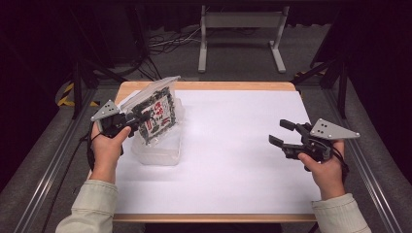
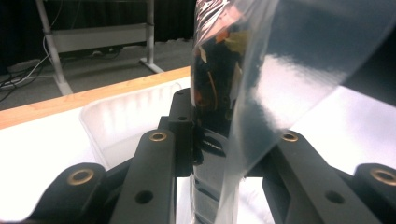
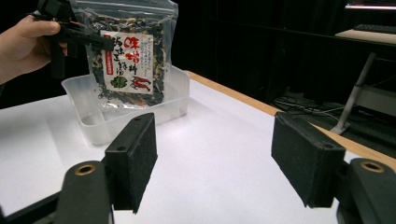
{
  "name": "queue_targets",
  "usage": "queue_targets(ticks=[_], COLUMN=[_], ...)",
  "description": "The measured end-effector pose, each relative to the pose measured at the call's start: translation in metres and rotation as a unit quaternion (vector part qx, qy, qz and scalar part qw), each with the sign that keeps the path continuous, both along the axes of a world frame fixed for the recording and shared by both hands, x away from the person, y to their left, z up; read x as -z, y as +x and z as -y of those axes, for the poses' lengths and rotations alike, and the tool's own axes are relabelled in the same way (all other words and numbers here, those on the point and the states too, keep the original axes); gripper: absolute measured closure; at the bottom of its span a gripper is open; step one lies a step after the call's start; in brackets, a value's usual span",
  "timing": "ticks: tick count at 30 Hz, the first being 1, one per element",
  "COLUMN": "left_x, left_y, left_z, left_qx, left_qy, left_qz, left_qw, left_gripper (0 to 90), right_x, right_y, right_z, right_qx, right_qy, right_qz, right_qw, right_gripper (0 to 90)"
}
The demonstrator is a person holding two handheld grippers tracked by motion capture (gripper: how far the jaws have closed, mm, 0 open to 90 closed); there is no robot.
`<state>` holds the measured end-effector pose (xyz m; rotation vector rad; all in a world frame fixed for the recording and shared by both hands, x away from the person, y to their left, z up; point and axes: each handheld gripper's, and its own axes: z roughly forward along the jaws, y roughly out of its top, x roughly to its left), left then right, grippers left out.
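Above the clear tub (image 1: pixel 158 150) at far left, the left gripper (image 1: pixel 138 118) pinches a light, crinkly, slippery pouch (image 1: pixel 156 114) by its edge, while the right gripper (image 1: pixel 282 133) stands released.

Free room: the white table sheet (image 1: pixel 233 160) between my right gripper (image 1: pixel 281 132) and the clear plastic tub (image 1: pixel 163 150) lies bare, an open path. Obstacle: the snack pouch (image 1: pixel 156 116), upright over the tub, pinched by my left gripper (image 1: pixel 135 118).

Pale sleeves (image 1: pixel 92 206), black fingers (image 3: pixel 133 158)
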<state>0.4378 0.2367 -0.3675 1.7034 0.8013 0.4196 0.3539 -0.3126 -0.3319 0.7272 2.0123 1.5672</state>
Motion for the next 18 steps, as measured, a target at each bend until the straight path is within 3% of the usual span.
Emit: queue_targets(ticks=[4,7,13,18], left_x=[0.000,0.003,0.005,0.011], left_y=[0.001,0.003,0.003,0.007], left_z=[0.001,-0.005,-0.008,-0.015], left_qx=[0.001,-0.003,-0.008,-0.008], left_qy=[0.007,-0.002,-0.006,-0.032], left_qz=[0.001,-0.015,-0.019,-0.029], left_qw=[1.0000,0.9999,0.9998,0.9990], left_gripper=[72.0,72.0,71.9,71.9], right_x=[0.000,0.000,0.001,0.001], right_y=[0.000,0.000,0.000,0.001], right_z=[-0.001,-0.002,-0.003,-0.003], right_qx=[0.000,-0.003,-0.003,-0.004], right_qy=[0.000,0.000,-0.001,0.000], right_qz=[-0.001,-0.001,-0.001,-0.002], right_qw=[1.0000,1.0000,1.0000,1.0000], right_gripper=[31.9,31.8,31.7,31.4])
